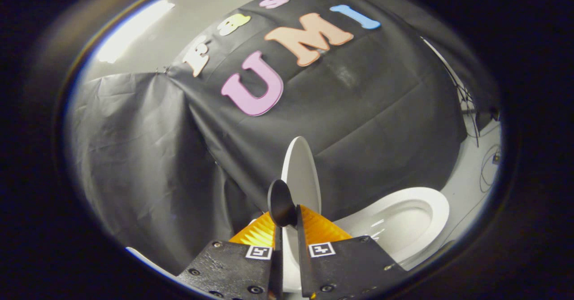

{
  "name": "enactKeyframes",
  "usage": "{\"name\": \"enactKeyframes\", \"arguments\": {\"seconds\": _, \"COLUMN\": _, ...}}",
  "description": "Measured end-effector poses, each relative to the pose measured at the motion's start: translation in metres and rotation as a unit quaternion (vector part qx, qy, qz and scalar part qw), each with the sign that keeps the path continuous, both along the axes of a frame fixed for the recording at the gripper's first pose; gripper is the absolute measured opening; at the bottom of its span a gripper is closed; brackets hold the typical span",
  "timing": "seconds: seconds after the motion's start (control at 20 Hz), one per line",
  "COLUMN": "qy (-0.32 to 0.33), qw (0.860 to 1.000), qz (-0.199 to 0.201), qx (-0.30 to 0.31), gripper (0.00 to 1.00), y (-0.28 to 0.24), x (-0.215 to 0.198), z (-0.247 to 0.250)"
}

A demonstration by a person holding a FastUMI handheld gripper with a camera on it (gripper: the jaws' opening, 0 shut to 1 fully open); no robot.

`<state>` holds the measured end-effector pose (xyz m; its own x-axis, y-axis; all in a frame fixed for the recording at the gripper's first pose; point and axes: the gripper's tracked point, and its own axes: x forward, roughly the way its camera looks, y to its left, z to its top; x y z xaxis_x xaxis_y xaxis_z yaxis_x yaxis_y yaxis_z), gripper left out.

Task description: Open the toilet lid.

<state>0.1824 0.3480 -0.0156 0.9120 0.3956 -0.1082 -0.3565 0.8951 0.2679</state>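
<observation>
A black cloth (358, 125) hangs as the booth's far wall, creased and draped in folds towards the left. Beyond it, pale wall (197, 17) carries a bright light patch. Thin cables (486, 165) trail over white floor (471, 188) (far right).

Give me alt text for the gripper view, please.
The gripper is shut on the raised toilet lid, which stands upright between its fingers. Beside them the open toilet bowl shows, with black cloth behind.
</observation>
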Motion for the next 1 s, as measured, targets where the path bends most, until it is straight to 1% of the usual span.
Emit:
{"name": "enactKeyframes", "arguments": {"seconds": 0.2, "qy": -0.007, "qw": 0.996, "qz": 0.031, "qx": -0.081, "gripper": 0.16, "y": 0.041, "x": -0.006, "z": -0.003}}
{"name": "enactKeyframes", "arguments": {"seconds": 0.3, "qy": -0.007, "qw": 0.993, "qz": 0.047, "qx": -0.111, "gripper": 0.17, "y": 0.058, "x": -0.009, "z": -0.007}}
{"name": "enactKeyframes", "arguments": {"seconds": 0.5, "qy": -0.003, "qw": 0.985, "qz": 0.081, "qx": -0.150, "gripper": 0.17, "y": 0.094, "x": -0.015, "z": -0.016}}
{"name": "enactKeyframes", "arguments": {"seconds": 0.7, "qy": 0.008, "qw": 0.971, "qz": 0.131, "qx": -0.199, "gripper": 0.17, "y": 0.137, "x": -0.019, "z": -0.033}}
{"name": "enactKeyframes", "arguments": {"seconds": 1.0, "qy": 0.023, "qw": 0.956, "qz": 0.183, "qx": -0.229, "gripper": 0.17, "y": 0.187, "x": -0.016, "z": -0.045}}
